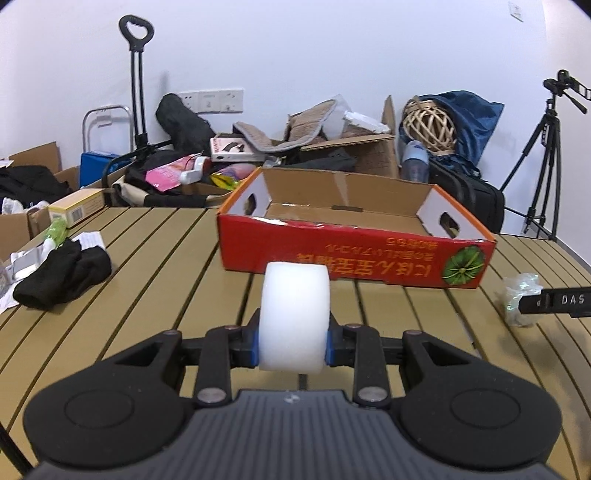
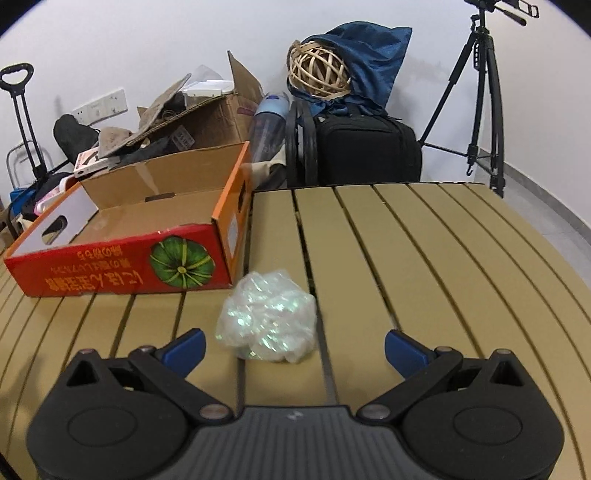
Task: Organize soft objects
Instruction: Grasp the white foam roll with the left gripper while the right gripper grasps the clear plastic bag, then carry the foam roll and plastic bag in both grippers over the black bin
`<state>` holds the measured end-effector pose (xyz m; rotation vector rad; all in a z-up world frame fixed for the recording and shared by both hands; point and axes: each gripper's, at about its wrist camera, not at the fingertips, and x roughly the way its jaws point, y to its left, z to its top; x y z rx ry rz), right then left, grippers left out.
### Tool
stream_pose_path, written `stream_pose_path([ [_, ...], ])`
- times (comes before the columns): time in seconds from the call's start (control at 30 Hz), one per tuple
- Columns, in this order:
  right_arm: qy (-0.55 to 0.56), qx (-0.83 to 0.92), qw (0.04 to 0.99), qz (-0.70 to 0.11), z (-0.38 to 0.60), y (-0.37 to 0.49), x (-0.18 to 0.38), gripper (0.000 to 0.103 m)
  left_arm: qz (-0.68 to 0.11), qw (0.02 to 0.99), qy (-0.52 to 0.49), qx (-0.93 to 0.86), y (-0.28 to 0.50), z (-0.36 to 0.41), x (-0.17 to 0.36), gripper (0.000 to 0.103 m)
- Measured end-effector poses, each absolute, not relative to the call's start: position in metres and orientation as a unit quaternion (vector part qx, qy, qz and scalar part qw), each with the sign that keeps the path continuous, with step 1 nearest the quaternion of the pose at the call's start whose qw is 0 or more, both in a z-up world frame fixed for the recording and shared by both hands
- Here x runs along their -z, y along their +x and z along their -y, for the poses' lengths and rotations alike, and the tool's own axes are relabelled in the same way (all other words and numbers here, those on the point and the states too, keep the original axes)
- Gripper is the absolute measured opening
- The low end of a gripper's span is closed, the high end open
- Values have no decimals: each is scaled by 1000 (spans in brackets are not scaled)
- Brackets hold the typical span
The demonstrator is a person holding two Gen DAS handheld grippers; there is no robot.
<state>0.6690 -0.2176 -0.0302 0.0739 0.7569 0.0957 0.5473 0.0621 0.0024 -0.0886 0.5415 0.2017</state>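
My left gripper (image 1: 293, 345) is shut on a white foam roll (image 1: 294, 314), which stands up between the blue pads above the slatted table. Ahead of it sits an open red cardboard box (image 1: 354, 258) with a green pumpkin picture; its inside looks bare. In the right wrist view the same box (image 2: 122, 266) lies at the left. My right gripper (image 2: 293, 345) is open, its blue pads wide apart, and a crumpled iridescent plastic bundle (image 2: 267, 319) lies on the table just ahead of and between them, untouched. That bundle (image 1: 519, 295) shows at the right of the left wrist view beside the right gripper's finger (image 1: 554, 301).
A black cloth (image 1: 62, 275) lies on the table's left side next to papers and a green packet. Behind the table are cardboard boxes, a black bag (image 2: 365, 151), a wicker ball (image 2: 319, 72), a trolley handle (image 1: 136, 31) and a tripod (image 2: 484, 92). The table's right half (image 2: 443, 258) is bare slats.
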Motion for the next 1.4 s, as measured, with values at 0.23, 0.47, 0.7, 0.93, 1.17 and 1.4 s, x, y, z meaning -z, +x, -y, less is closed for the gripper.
stream_pose_path([
  [0.23,73,-48,924,-373,224,689,37,88,-273,954,-49,-110,552,-73,2,30],
  [0.47,68,-72,926,-363,220,695,40,57,-274,954,-49,-114,554,-76,2,30],
  [0.7,46,-78,935,-342,213,685,33,37,-274,954,-49,-115,554,-77,2,30],
  [0.93,37,-86,938,-333,216,665,21,36,-271,955,-52,-112,543,-70,-7,30],
  [1.17,55,-100,943,-313,223,627,5,36,-259,959,-45,-107,516,-59,-26,30],
  [1.4,59,-109,950,-288,229,576,-14,36,-249,963,-45,-96,478,-45,-44,30],
])
